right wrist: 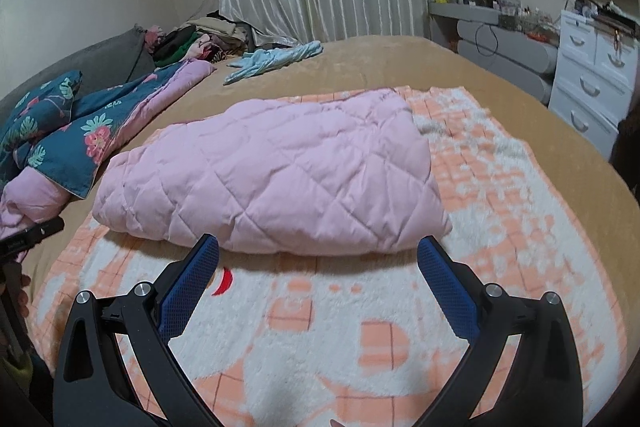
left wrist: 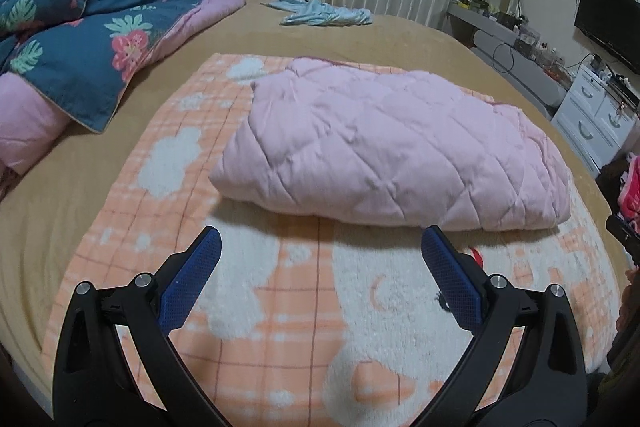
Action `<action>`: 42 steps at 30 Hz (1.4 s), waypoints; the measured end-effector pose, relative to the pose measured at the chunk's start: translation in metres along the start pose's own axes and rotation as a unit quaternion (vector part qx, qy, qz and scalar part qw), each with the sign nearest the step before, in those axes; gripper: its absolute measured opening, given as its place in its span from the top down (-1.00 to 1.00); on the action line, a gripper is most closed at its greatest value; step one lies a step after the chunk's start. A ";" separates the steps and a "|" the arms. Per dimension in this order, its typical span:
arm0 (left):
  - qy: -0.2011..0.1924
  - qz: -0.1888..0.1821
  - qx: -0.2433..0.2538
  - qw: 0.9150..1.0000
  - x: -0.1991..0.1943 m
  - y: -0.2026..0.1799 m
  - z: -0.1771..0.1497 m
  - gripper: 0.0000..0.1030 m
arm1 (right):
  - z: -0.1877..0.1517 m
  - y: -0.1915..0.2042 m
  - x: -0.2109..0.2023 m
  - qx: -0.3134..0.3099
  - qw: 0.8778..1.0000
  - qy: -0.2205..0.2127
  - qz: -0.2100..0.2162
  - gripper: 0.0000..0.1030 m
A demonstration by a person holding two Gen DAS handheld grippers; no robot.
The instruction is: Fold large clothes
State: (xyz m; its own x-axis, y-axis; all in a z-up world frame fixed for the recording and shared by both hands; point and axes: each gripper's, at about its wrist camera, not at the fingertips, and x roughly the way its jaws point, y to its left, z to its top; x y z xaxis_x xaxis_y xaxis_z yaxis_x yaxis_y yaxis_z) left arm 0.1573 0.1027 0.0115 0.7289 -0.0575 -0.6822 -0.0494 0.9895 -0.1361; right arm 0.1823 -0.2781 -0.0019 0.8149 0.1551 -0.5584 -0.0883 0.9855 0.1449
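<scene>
Pink quilted garment, just beyond open tools

Both wrist views face the pink quilt closely

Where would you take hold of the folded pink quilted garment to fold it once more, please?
Probably the two near corners of the pink quilted garment, approached from the near side. Its thick rounded fold edge faces both open grippers, the left gripper and the right gripper, and it lies flat on the peach checked blanket.
</scene>
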 end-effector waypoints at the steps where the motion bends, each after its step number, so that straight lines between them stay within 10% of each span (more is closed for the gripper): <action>1: 0.002 -0.001 0.000 1.000 -0.001 0.000 -0.005 -0.82 | -0.003 0.000 -0.001 0.003 1.000 0.001 0.000 -0.92; 22: 0.024 -0.020 -0.016 0.999 -0.007 -0.009 -0.059 -0.82 | -0.051 -0.016 -0.018 0.065 0.998 0.010 0.000 -0.92; 42: 0.034 -0.028 -0.043 0.998 0.032 -0.015 -0.041 -0.82 | -0.043 -0.016 0.024 0.115 0.993 0.030 -0.010 -0.92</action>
State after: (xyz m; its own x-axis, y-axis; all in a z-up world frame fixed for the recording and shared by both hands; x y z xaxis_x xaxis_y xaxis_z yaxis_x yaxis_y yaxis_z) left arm 0.1532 0.0806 -0.0377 0.6842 -0.1244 -0.7186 -0.0702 0.9695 -0.2348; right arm 0.1788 -0.2872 -0.0523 0.7792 0.1467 -0.6094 0.0657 0.9478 0.3121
